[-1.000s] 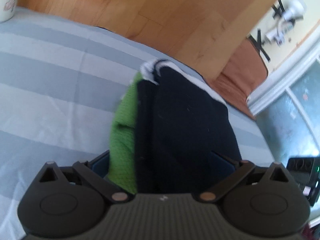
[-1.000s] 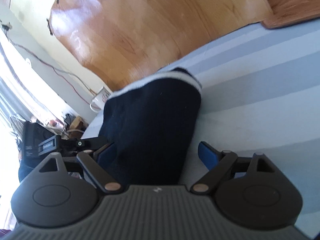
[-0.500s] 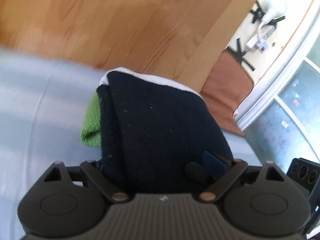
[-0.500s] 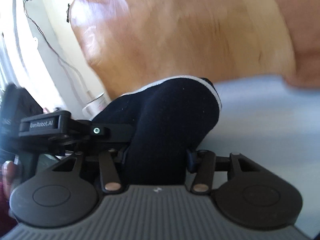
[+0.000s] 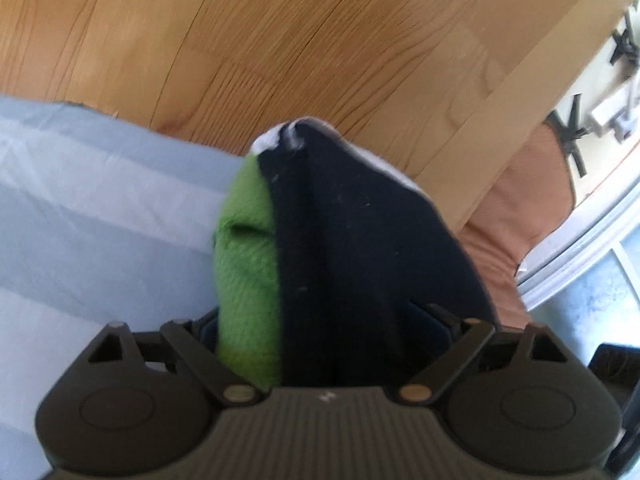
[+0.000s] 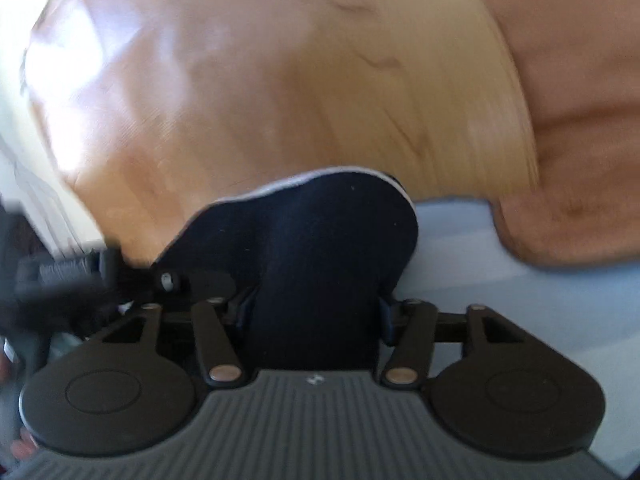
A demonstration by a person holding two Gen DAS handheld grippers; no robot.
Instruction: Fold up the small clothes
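On my left wrist camera, the left gripper point(image 5: 320, 328) is pinching a bunched piece of clothing: a dark navy garment point(image 5: 372, 248) with a white trim point(image 5: 384, 166) along its far edge and a bright green panel point(image 5: 248, 264) on its left side. The cloth fills the space between the fingers and rises up from them, held above the striped blue-grey sheet point(image 5: 100, 208) that covers the surface below and to the left. Behind it stands a wooden headboard point(image 5: 300, 40), with a brown cushion point(image 5: 516, 220) at its right end and a white window frame point(image 5: 580, 252) beyond that.

On my right wrist camera, the right gripper point(image 6: 312, 316) is closed on the same navy garment point(image 6: 320, 240); its blue finger pads point(image 6: 386, 316) press into the cloth from both sides, and the fabric bulges out above them, its white-edged rim point(image 6: 280, 188) arching across the top. The other tool's dark body point(image 6: 64, 276) shows at the left, just beside the cloth, badly blurred. The sheet point(image 6: 520, 292) lies to the right, and the brown cushion point(image 6: 568, 100) and the headboard point(image 6: 280, 80) fill the background, both smeared by motion.

As for writing, I can only make out a small pale logo mark on each gripper's ribbed housing point(image 5: 325, 397); it is too small to read, and the blurred tool on the right view shows nothing legible.
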